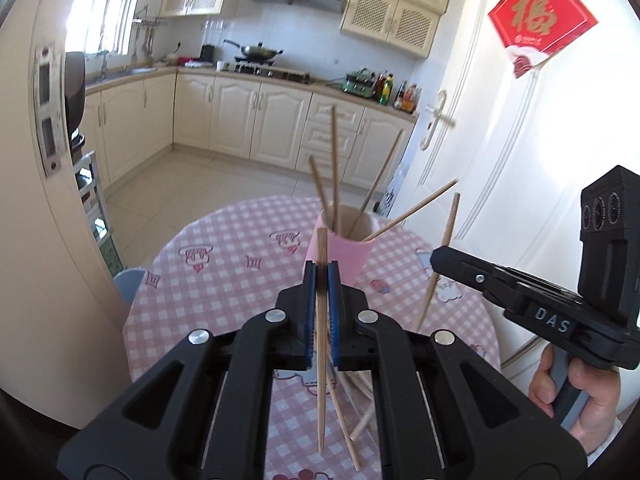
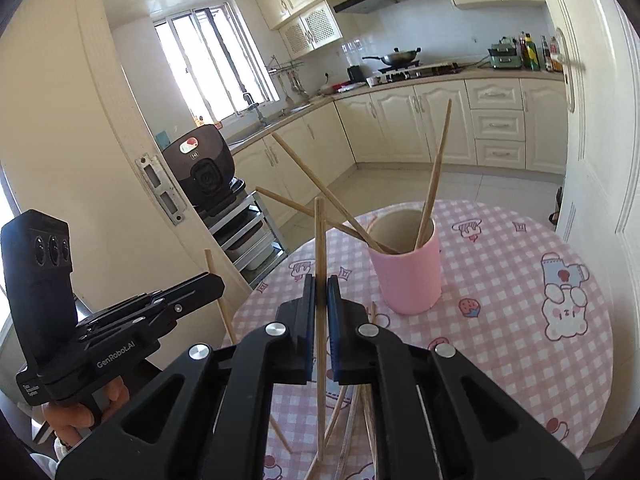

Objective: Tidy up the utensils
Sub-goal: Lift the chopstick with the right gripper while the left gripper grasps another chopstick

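A pink cup [image 1: 340, 250] stands on the round table and holds several wooden chopsticks [image 1: 334, 168]; it also shows in the right wrist view [image 2: 408, 272]. My left gripper [image 1: 321, 270] is shut on one upright chopstick [image 1: 321, 340], held just short of the cup. My right gripper [image 2: 320, 282] is shut on another upright chopstick [image 2: 320, 248], left of the cup. Loose chopsticks [image 2: 352, 420] lie on the table below both grippers. The right gripper also appears in the left view [image 1: 444, 258], and the left gripper in the right view [image 2: 216, 280].
The table has a pink checked cloth [image 1: 224, 280] with cartoon prints. A white door [image 1: 520, 140] stands to the right, a door frame [image 1: 48, 120] to the left. A shelf with a black cooker [image 2: 204, 172] stands left of the table. Kitchen cabinets lie beyond.
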Demonstrator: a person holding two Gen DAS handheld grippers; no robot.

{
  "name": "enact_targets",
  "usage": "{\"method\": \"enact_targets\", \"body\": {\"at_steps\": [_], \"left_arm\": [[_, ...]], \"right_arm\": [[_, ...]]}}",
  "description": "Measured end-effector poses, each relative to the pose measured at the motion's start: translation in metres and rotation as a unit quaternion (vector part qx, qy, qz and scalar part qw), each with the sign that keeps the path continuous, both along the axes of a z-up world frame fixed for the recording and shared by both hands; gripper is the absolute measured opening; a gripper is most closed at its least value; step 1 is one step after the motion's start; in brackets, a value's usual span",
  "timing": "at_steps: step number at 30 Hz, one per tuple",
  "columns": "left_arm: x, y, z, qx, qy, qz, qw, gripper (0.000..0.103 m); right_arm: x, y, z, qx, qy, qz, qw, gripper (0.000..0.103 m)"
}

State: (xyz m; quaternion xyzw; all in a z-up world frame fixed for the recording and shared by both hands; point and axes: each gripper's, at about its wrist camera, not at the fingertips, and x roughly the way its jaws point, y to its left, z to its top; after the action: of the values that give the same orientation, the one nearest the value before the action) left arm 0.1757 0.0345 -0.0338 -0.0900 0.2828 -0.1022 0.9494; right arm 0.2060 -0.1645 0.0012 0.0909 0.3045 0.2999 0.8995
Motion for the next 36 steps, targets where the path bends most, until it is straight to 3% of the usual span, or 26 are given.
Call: {"method": "enact_targets", "body": {"at_steps": [7,16,27,36], "left_arm": [[-0.019,-0.004,0.028,0.000,-0.051,-0.004,0.9987,0.006],[-0.018,-0.016,0.049,0.006,-0.088,-0.006,0.9961,0.006],[0.014,-0.035,0.083,0.013,-0.146,-0.001,0.9892,0.006],[0.055,-0.040,0.099,-0.004,-0.177,0.027,0.9837,0.006]], "right_arm": [[-0.017,0.000,0.022,-0.016,-0.047,-0.011,0.999,0.005],[-0.018,0.000,0.044,-0.046,-0.099,-0.038,0.993,0.005],[0.002,-0.003,0.075,-0.049,-0.167,-0.084,0.981,0.005],[0.033,-0.002,0.082,-0.039,-0.202,-0.121,0.971,0.004]]}}
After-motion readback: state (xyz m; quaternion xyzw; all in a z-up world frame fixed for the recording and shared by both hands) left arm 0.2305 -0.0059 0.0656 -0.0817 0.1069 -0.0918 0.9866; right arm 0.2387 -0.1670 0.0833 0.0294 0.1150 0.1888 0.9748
